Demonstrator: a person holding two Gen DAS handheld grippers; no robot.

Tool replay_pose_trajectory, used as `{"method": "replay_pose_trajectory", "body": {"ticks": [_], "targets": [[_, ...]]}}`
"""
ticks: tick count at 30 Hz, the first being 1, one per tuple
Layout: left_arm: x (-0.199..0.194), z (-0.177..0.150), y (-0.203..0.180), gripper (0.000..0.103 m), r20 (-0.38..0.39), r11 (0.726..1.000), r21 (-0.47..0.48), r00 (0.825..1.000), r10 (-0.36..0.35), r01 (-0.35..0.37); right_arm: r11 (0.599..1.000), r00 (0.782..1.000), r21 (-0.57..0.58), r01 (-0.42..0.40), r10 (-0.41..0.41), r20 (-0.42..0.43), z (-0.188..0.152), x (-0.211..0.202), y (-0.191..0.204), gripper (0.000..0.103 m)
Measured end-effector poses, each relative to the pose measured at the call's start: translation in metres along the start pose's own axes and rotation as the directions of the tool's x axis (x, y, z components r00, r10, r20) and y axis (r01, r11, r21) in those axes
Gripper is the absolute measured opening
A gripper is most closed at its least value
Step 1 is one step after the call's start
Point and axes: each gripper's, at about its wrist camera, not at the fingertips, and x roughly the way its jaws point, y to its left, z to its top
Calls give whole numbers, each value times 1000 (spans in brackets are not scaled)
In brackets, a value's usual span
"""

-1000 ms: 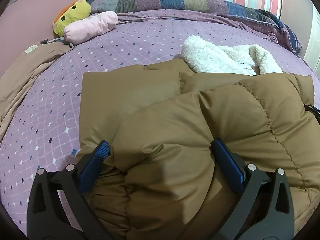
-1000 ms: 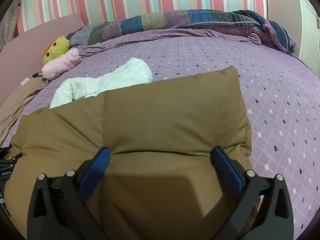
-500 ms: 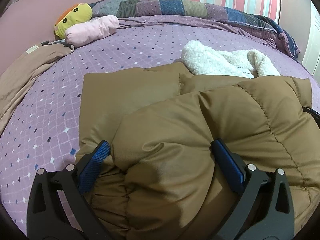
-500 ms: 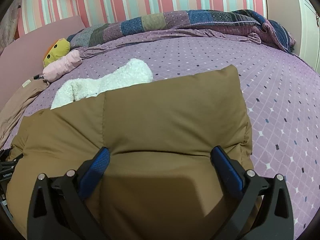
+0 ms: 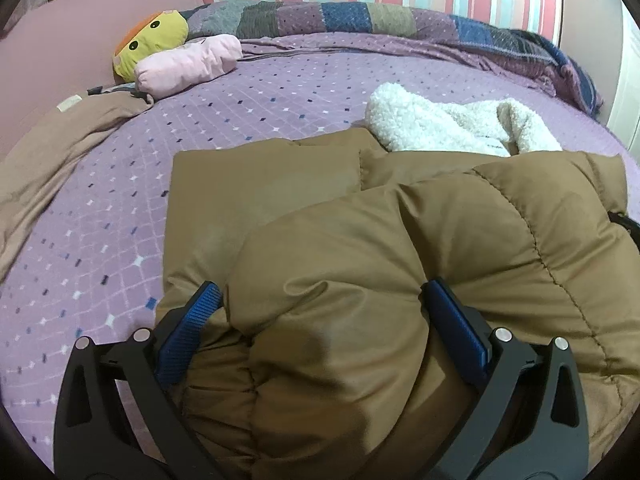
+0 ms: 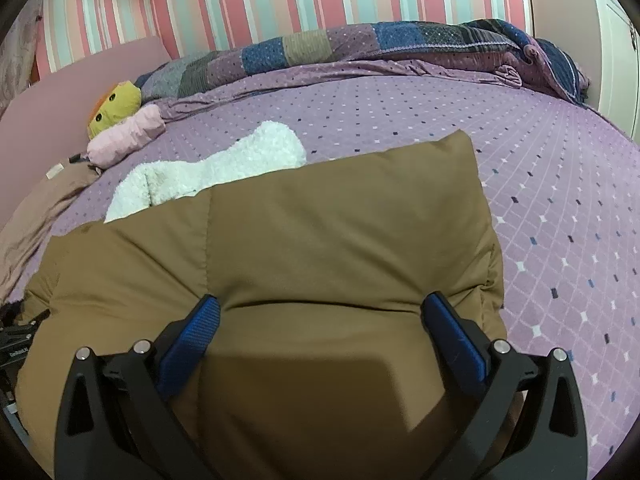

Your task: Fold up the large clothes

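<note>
The puffy brown quilted coat (image 5: 400,280) lay on the bed (image 5: 280,92), its smooth cloth bulging in rounded, stitched panels with white fleece lining (image 5: 440,128) spilling out at its far end. The left gripper (image 5: 320,304) stood with jaws spread wide around a fat fold of the coat (blue ribbed pads pressed into the padding on both sides). The right gripper (image 6: 320,312) likewise straddled a flat, pillow-like brown panel, jaws wide apart.

Both tongs (image 5: 320,300) (image 6: 320,308) carried the jacket (image 5: 400,260) slightly forward.
</note>
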Motion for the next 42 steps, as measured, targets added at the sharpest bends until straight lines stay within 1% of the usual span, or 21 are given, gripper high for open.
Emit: {"method": "replay_pose_trajectory", "body": {"ticks": [2, 3, 4, 5, 6, 8, 9, 10, 11, 12, 13, 15, 17, 21, 24, 27, 30, 32, 36, 39, 42], "targets": [[-4, 4, 1, 100, -52, 1000, 0, 999, 14, -14, 1000, 998, -23, 20, -21, -65, 5, -3, 3, 101], [-10, 7, 3, 100, -79, 1000, -15, 997, 23, -24, 999, 993, -24, 36, -38, -116, 9, -8, 3, 101], [-18, 7, 4, 100, -92, 999, -30, 995, 30, -33, 999, 988, -1, 40, -40, -151, 13, -18, 2, 101], [-26, 6, 5, 100, -96, 999, -36, 995, 36, -40, 999, 988, 25, 28, -24, -152, 12, -29, 0, 101], [-34, 5, 6, 100, -97, 998, -41, 994, 41, -45, 999, 990, 48, 15, -8, -141, 11, -43, -3, 101], [-62, -4, 8, 100, -89, 998, -48, 995, 37, -41, 996, 997, 85, -8, 15, -80, 3, -81, -10, 101], [-80, -10, 8, 100, -73, 998, -47, 997, 32, -35, 995, 998, 97, -7, 13, -59, -2, -97, -13, 101], [-92, -15, 7, 100, -59, 999, -44, 998, 29, -31, 995, 999, 104, -5, 10, -51, -8, -110, -16, 101], [-106, -21, 7, 100, -46, 999, -41, 999, 26, -27, 995, 999, 101, -21, 26, -45, -16, -131, -18, 101], [-125, -31, 7, 100, -34, 999, -41, 999, 16, -17, 995, 999, 94, -28, 31, -41, -21, -143, -20, 101], [-136, -38, 7, 100, -28, 999, -47, 1000, 6, -7, 996, 999, 86, -26, 28, -32, -26, -155, -21, 101], [-164, -55, 10, 100, -19, 998, -57, 1000, -18, 17, 998, 1000, 60, -8, 8, -6, -41, -184, -22, 101], [-186, -70, 13, 100, -7, 998, -54, 1000, -16, 15, 999, 1000, 38, 25, -25, 0, -59, -209, -25, 101], [-219, -100, 20, 100, -2, 998, -64, 1000, -12, 11, 997, 997, 12, 81, -81, -15, -92, -235, -31, 101], [-231, -122, 23, 100, -29, 997, -73, 1000, -5, 3, 994, 993, 9, 105, -105, -45, -116, -249, -38, 101], [-238, -143, 26, 100, -58, 998, -61, 998, -5, 1, 990, 989, 12, 142, -141, -51, -138, -262, -43, 101], [-240, -160, 25, 100, -103, 999, -49, 995, -12, 7, 988, 987, 27, 152, -151, -51, -158, -274, -46, 101], [-243, -172, 26, 100, -114, 999, -42, 993, -7, 2, 986, 985, 9, 168, -167, -38, -169, -282, -45, 101], [-258, -189, 28, 100, -88, 999, -34, 996, 10, -13, 980, 979, -15, 200, -200, -32, -188, -295, -42, 101], [-269, -197, 31, 100, -67, 1000, -18, 998, 19, -20, 978, 977, -11, 210, -210, -39, -196, -302, -44, 101], [-275, -205, 35, 100, -57, 1000, -20, 998, 2, -3, 974, 974, 5, 227, -227, -24, -203, -314, -46, 101]]}}
